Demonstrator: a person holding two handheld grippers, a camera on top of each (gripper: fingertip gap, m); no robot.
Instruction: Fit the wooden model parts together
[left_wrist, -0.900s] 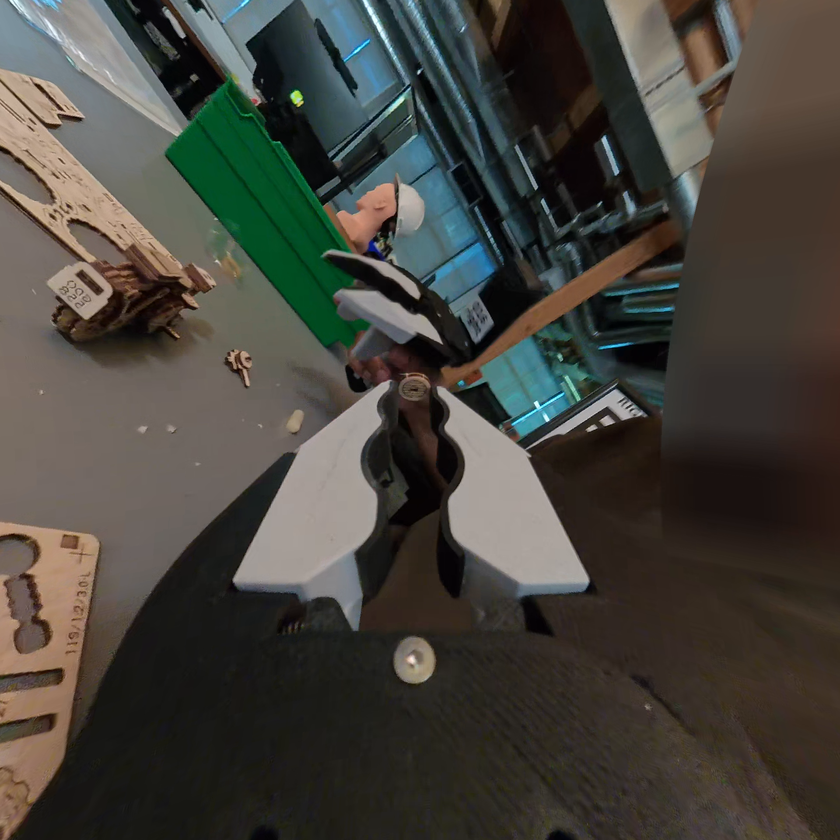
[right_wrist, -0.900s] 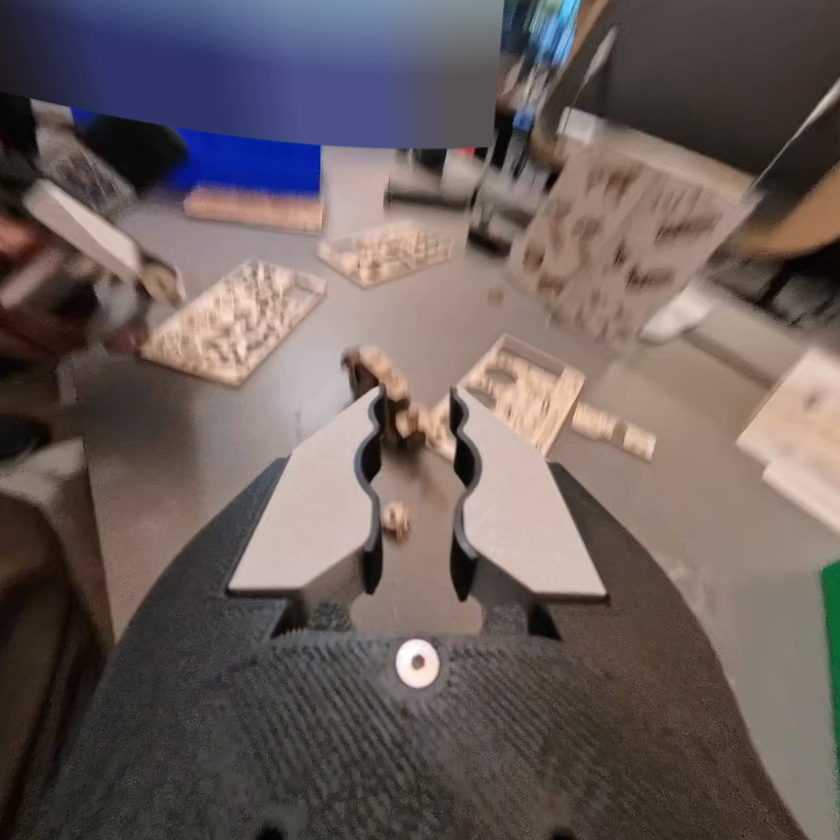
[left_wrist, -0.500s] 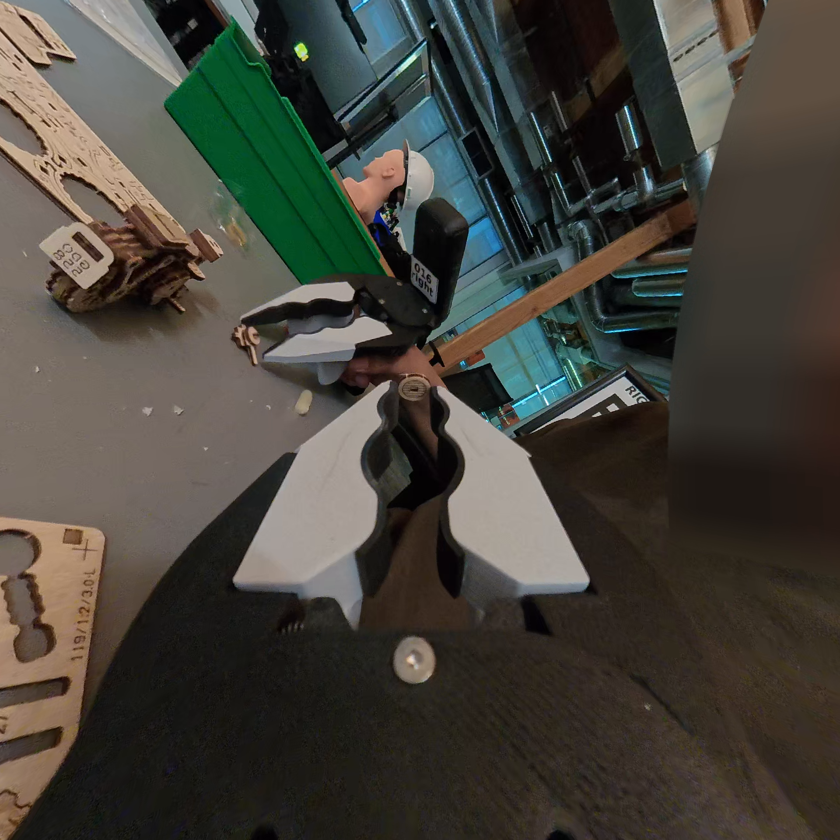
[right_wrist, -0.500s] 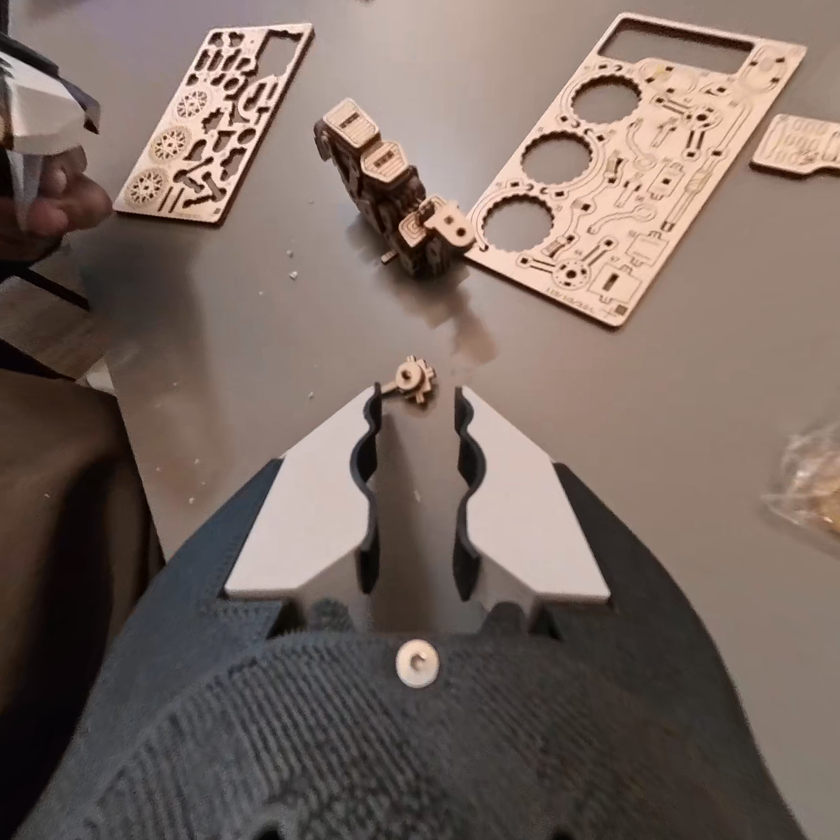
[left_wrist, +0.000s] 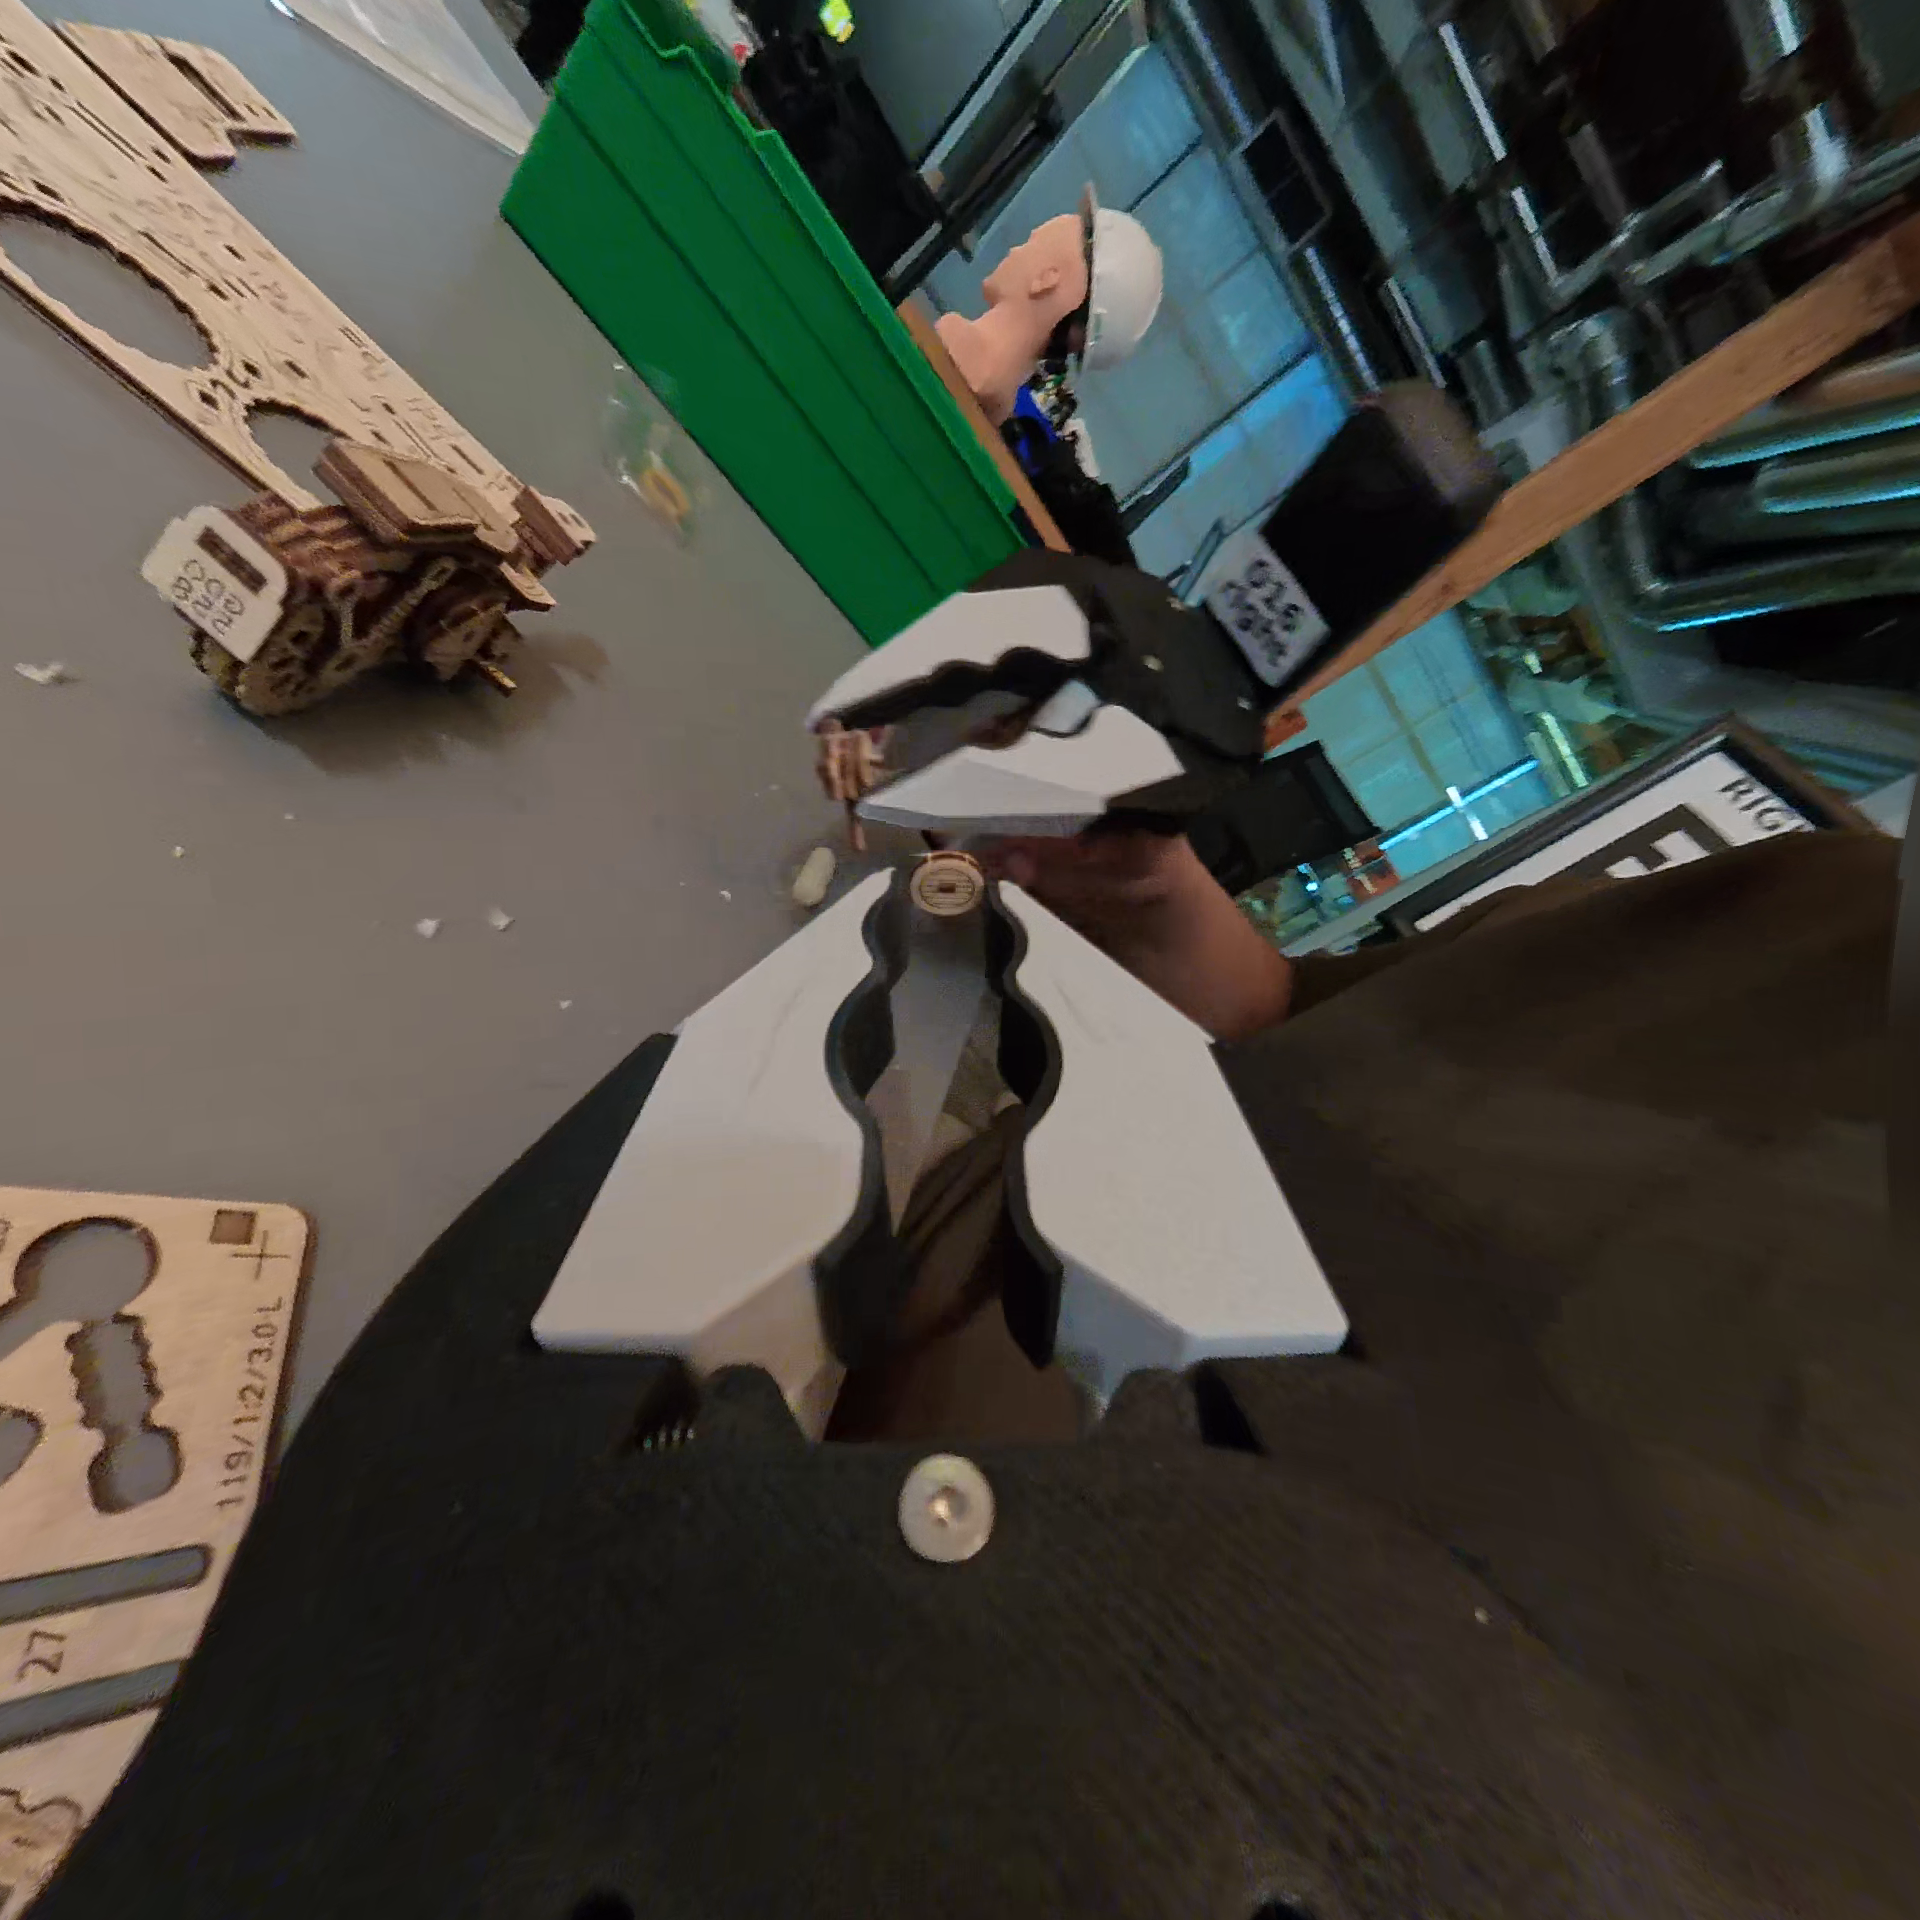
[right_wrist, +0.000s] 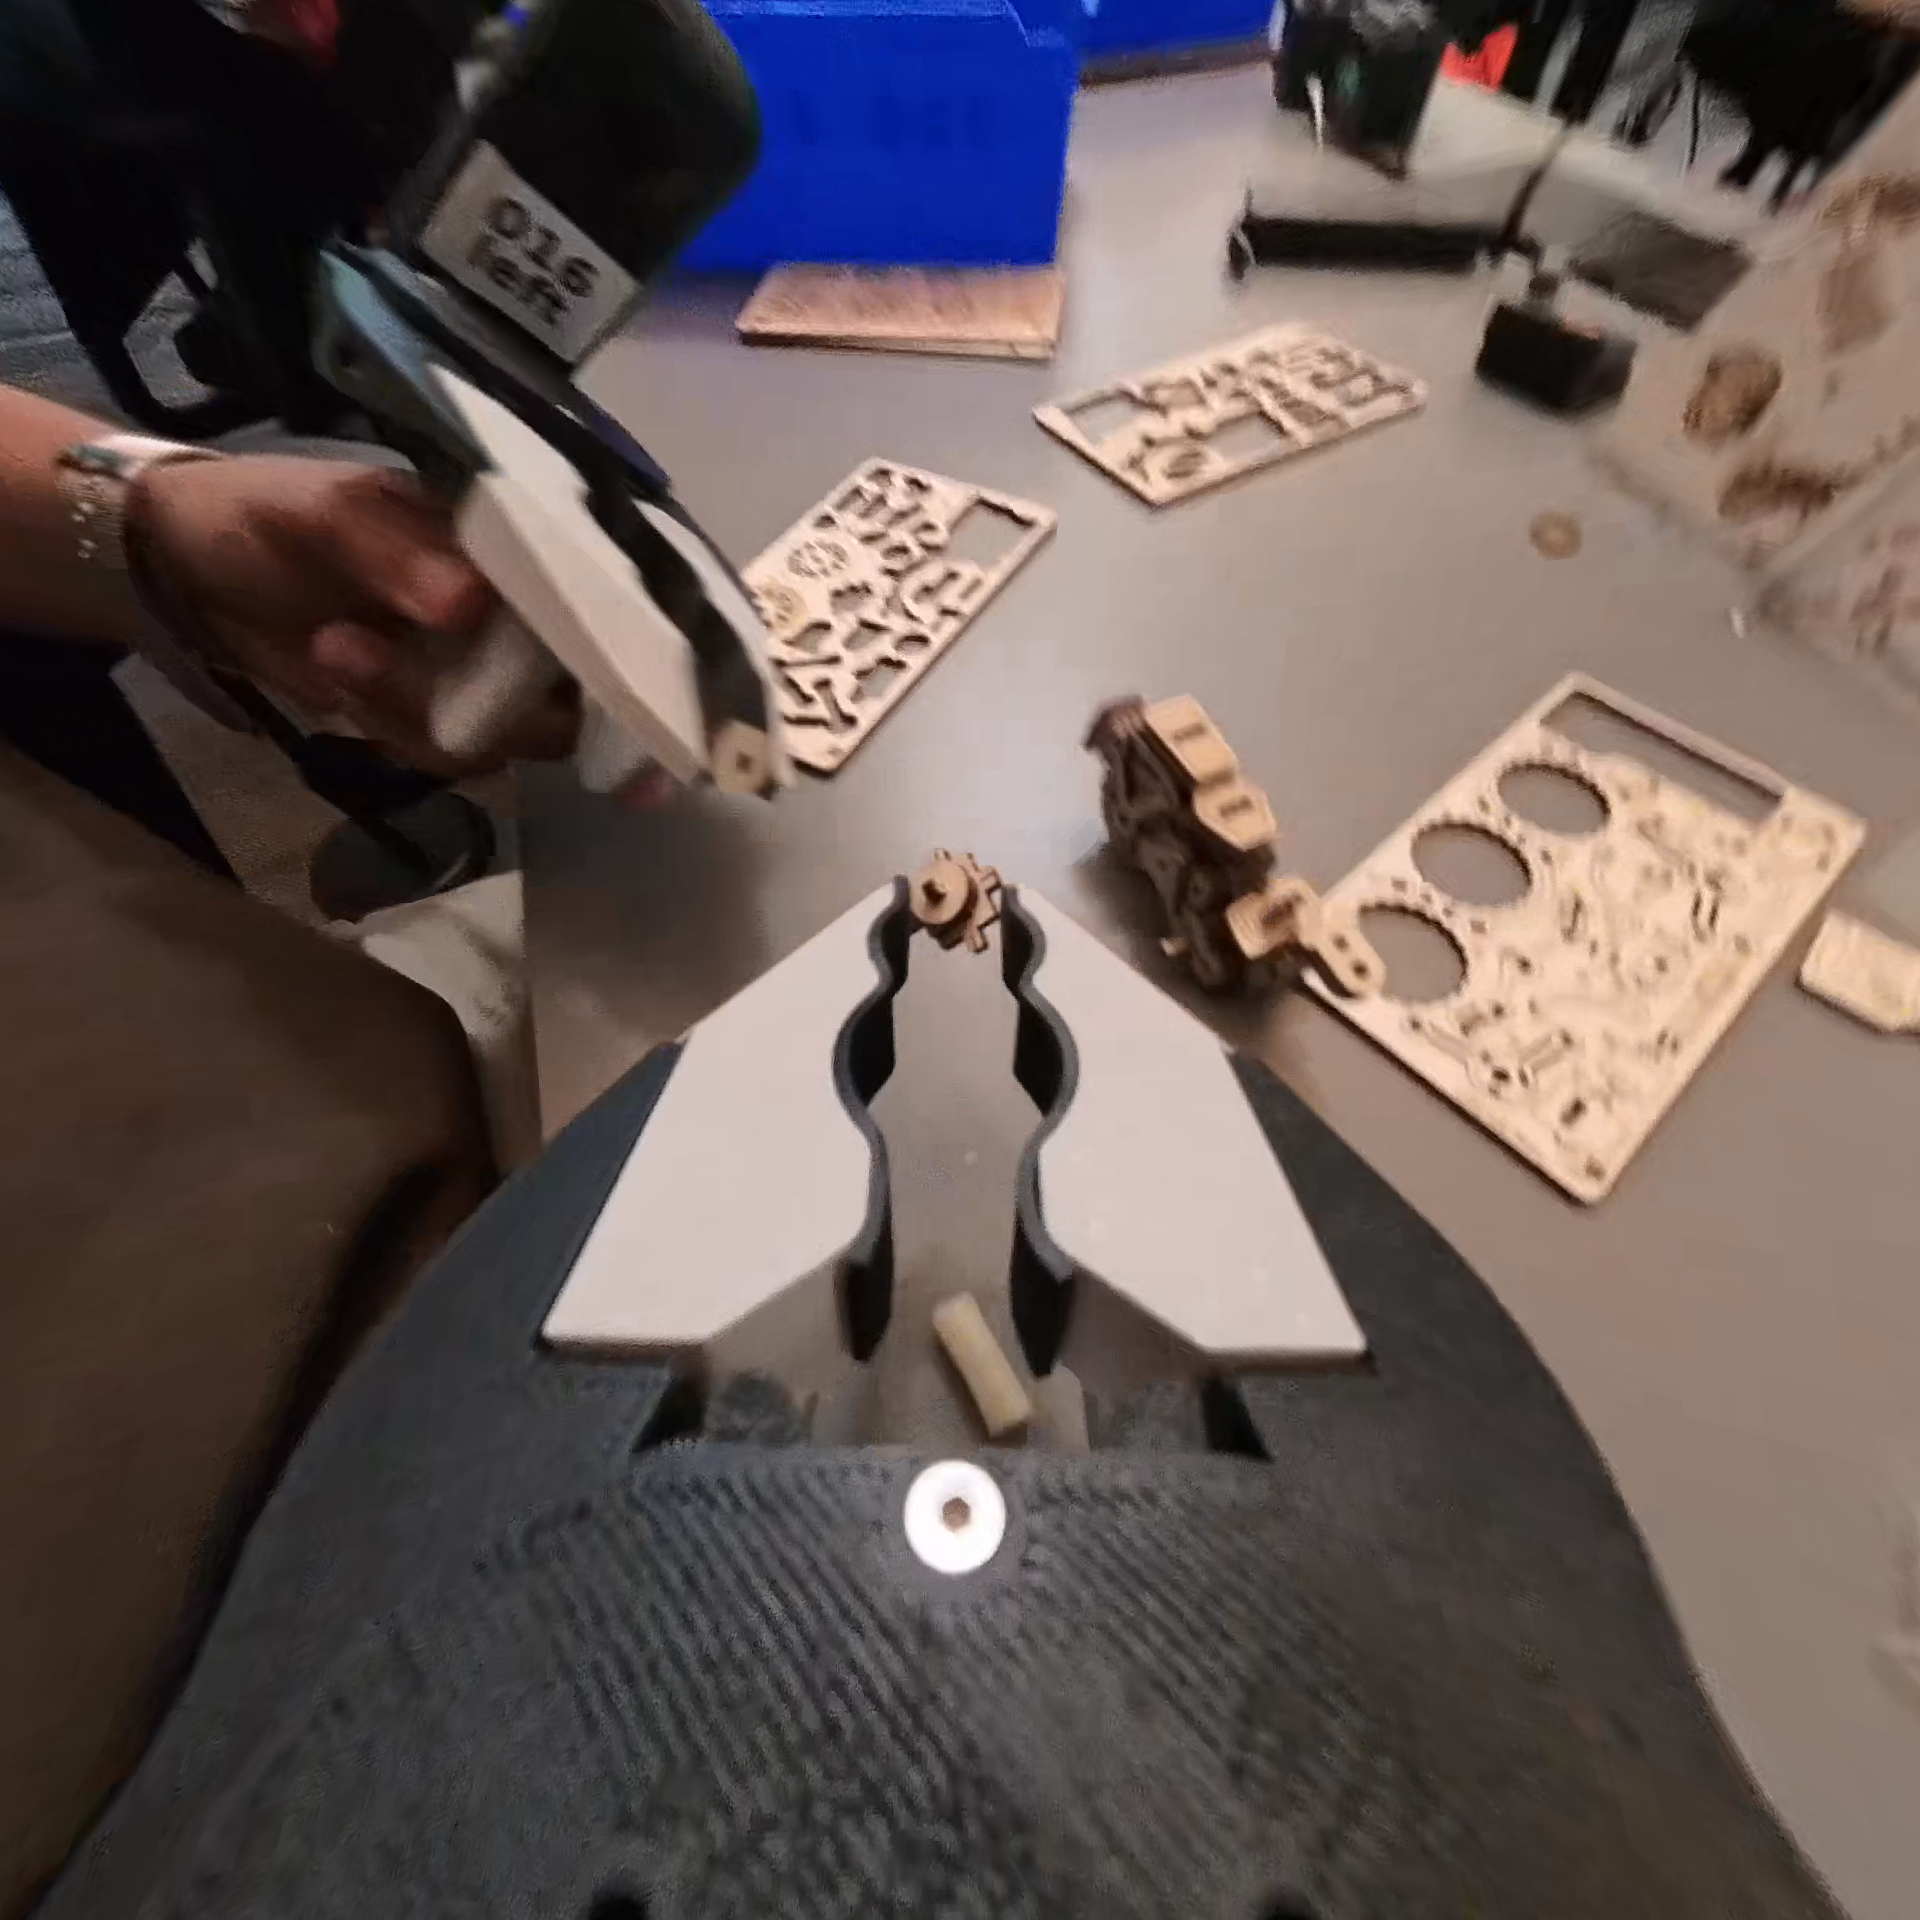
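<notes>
My left gripper is shut on a small round wooden disc at its fingertips, held above the table. My right gripper is shut on a small wooden gear part, also off the table. In the left wrist view the right gripper and its gear part hang just beyond my left tips. In the right wrist view the left gripper sits up and to the left, close by. The partly built wooden model stands on the grey table, also seen in the left wrist view.
Several laser-cut wooden sheets lie around the model. A green bin and a blue bin stand at the table's far sides. A small white peg lies under my right gripper. The table edge runs at the left. The tips of one gripper are about 5 centimetres away from the tips of the other. The small white peg lies around 10 centimetres away from my right fingertips. Look for it in the left wrist view too.
My right gripper has closed on the gear part that lay on the table and lifted it toward my left gripper. My left gripper still holds the disc.
</notes>
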